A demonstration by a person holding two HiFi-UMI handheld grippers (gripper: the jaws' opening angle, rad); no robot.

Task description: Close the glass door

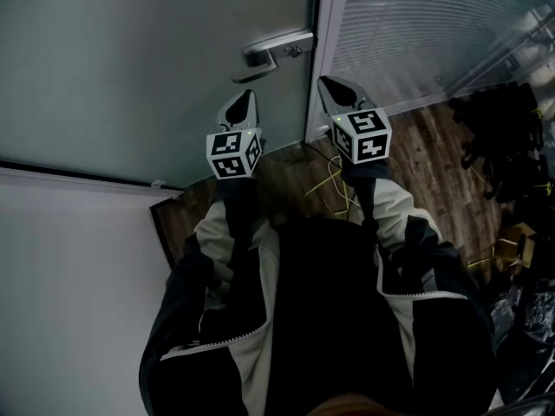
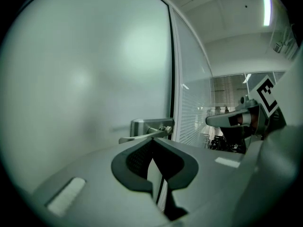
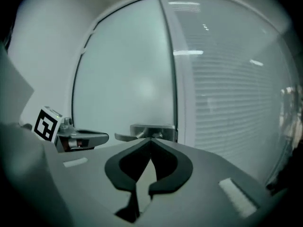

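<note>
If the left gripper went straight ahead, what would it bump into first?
Probably the metal door handle, which sits just ahead of the shut left gripper on the frosted glass door. The exact gap is hard to judge.

The glass door (image 1: 130, 59) is a frosted, pale grey-green, and its handle (image 1: 276, 48) is brushed silver. The blinds (image 1: 416, 33) show fine white horizontal slats. The floor (image 1: 434, 172) is dark brown, with wood grain in planks, and a yellow cable (image 1: 334, 185) lies on it. The left tongs (image 2: 152, 141) and the right tongs (image 3: 150, 140) are matt grey with black linings. The left marker cube (image 1: 234, 152) and the right marker cube (image 1: 362, 135) bear black squares on white. The person's jacket (image 1: 312, 319) is black with light grey panels and a white zip (image 1: 217, 343). The wall (image 1: 69, 276) is plain off-white.
</note>
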